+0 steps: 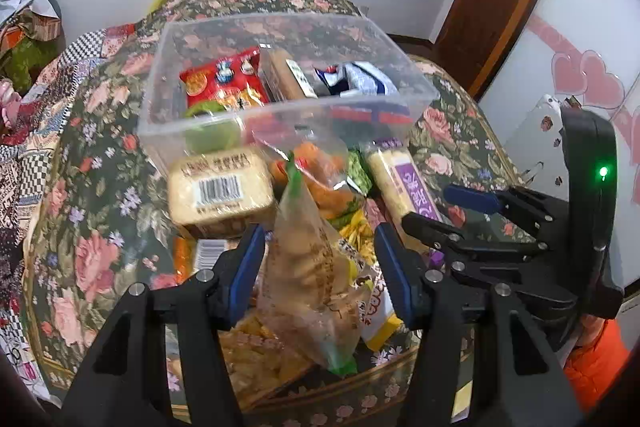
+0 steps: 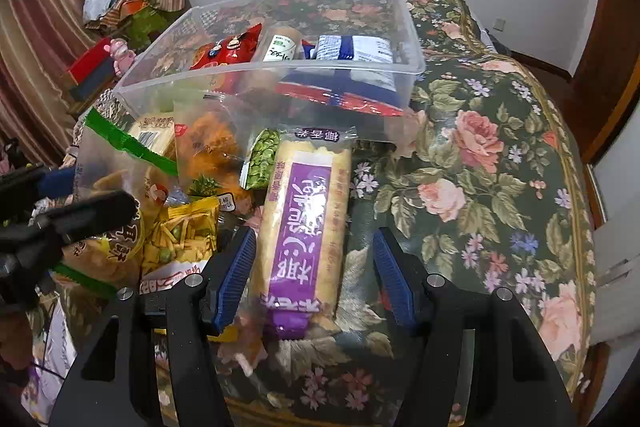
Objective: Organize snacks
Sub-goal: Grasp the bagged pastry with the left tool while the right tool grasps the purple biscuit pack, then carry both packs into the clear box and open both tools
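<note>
A clear plastic bin (image 1: 280, 115) stands at the far middle of the floral-covered tabletop (image 2: 500, 167), and a heap of loose snacks lies just in front of its near wall.

Inside the bin, from left to right, sit a red snack bag (image 1: 224, 79), a tan wrapped cake with a white label (image 1: 286, 75) and a blue-and-white packet (image 1: 356, 79).

The left gripper (image 1: 320, 267) hangs over the near left part of the heap with its blue-padded fingers (image 1: 248, 267) spread. A clear bag of pale crackers with a green seal (image 1: 316, 267) stands between them, and neither pad visibly presses on it. Just beyond lies a boxy pale cake pack with a barcode (image 1: 220, 191), and to its right a clear bag of orange snacks (image 1: 320, 171) leans against the bin wall.

The right gripper (image 2: 316, 275) is at the right edge of the heap, its fingers also spread. A long yellow cake bar with a purple label (image 2: 304, 227) lies lengthways between them, pointing toward the bin; the left pad is close beside it, while a gap shows on the right. To the bar's left are a small green pea packet (image 2: 262, 159) and a yellow bag of mixed sticks (image 2: 184, 235).

In the left wrist view the right gripper appears at the right, with an orange sleeve (image 1: 596, 359) below it.
</note>
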The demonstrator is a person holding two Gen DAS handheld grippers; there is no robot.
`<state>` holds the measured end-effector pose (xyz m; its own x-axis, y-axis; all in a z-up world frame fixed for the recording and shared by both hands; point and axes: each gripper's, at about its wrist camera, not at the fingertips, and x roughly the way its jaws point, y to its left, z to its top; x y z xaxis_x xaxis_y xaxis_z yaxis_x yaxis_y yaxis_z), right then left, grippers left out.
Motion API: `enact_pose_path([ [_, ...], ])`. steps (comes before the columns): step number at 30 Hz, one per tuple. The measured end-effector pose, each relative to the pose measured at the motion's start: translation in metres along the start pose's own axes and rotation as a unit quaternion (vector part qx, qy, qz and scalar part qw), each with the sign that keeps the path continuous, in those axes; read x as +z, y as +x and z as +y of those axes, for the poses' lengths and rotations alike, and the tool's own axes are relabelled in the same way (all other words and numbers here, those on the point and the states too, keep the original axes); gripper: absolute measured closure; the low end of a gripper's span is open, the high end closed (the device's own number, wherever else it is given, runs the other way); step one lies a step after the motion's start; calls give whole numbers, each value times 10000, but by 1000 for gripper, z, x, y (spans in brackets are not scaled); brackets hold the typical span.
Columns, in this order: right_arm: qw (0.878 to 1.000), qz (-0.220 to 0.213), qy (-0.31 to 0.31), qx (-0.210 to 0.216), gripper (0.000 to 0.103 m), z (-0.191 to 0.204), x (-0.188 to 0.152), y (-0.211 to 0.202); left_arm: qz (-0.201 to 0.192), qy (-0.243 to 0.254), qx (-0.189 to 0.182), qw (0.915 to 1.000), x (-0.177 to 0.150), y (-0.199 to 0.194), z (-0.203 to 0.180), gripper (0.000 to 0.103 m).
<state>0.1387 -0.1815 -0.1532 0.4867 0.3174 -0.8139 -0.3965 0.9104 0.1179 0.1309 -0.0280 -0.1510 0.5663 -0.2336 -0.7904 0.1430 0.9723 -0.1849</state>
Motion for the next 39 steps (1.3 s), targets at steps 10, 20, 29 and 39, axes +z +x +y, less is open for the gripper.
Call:
enact_pose_path([
  [10,9998,110,72,131,58,1,1,17,-82,-47,-87,9999,-7,5,3,52],
  [20,9997,-185,94,123,60,-2,-1,-6,-291,3,3,9996,-2,-11,4,68],
  [29,9979,-607,121,209,60,-4,5,-39,-653,-75,7,9978,13,-37,9,70],
  [39,9941,-1066,-101,188,60,8,34,-57,-1096,-161,39,9938,41,-59,15,70],
])
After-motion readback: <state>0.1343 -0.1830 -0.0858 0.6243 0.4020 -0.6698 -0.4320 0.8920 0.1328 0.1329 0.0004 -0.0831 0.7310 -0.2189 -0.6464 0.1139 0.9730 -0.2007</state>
